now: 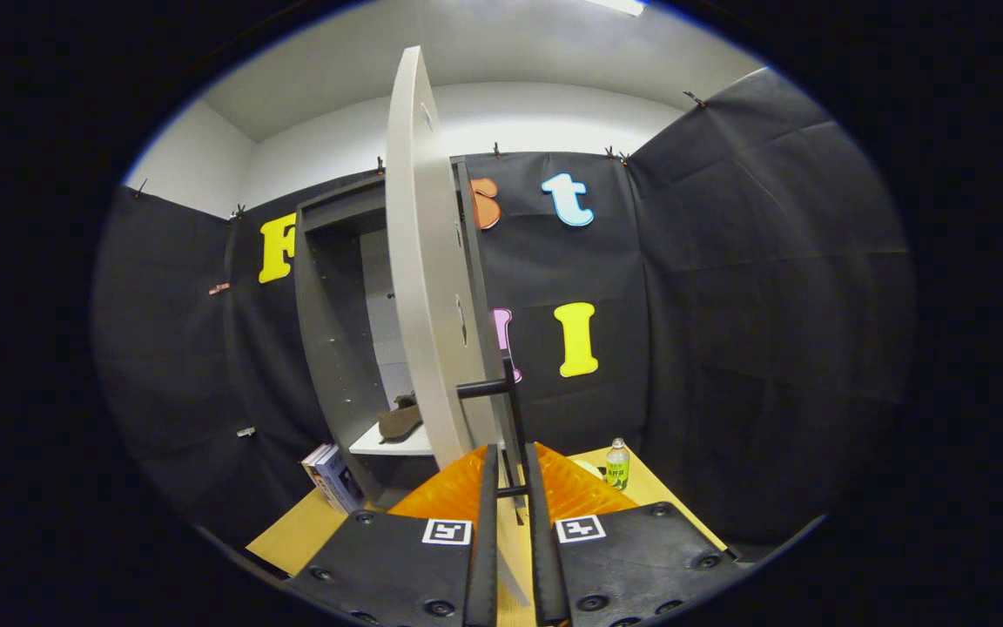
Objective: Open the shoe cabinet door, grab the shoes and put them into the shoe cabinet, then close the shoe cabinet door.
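The lower end of the black handle bar is being hidden between the fingers of the gripper, so contact with it cannot be judged. Much of the shoe cabinet interior is being screened by the edge-on door. The brown shoe on the shelf is being partly covered by that door, and its shape is too small to be made out. The label on the bottle is too small to be read. The books are being seen only in part.
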Demonstrator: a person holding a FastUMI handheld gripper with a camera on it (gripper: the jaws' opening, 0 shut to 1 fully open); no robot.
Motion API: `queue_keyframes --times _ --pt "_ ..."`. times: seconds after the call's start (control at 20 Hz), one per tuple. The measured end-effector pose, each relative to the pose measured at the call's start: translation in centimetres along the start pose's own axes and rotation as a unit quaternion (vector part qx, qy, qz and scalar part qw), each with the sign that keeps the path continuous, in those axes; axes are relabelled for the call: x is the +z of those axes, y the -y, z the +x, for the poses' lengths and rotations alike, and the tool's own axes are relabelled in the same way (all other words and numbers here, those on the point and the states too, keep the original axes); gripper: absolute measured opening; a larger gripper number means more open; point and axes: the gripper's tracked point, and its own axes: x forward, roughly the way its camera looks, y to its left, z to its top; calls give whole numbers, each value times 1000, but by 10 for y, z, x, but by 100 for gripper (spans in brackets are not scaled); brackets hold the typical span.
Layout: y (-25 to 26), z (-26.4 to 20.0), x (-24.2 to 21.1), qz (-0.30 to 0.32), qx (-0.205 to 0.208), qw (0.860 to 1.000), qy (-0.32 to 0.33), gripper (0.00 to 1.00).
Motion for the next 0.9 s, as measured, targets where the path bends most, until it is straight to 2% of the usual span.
queue_keyframes --times 0.1,0.35,0.4,0.6,0.9 --pt "-13 -10 -3 -2 17 1000 -9 21" --pt "-70 -23 -33 -26 90 995 -47 62" --pt "-78 -24 -49 -35 98 993 -64 75" --pt "-111 -6 -122 -23 116 982 -144 99" --pt "-144 19 -255 -16 119 957 -262 99"
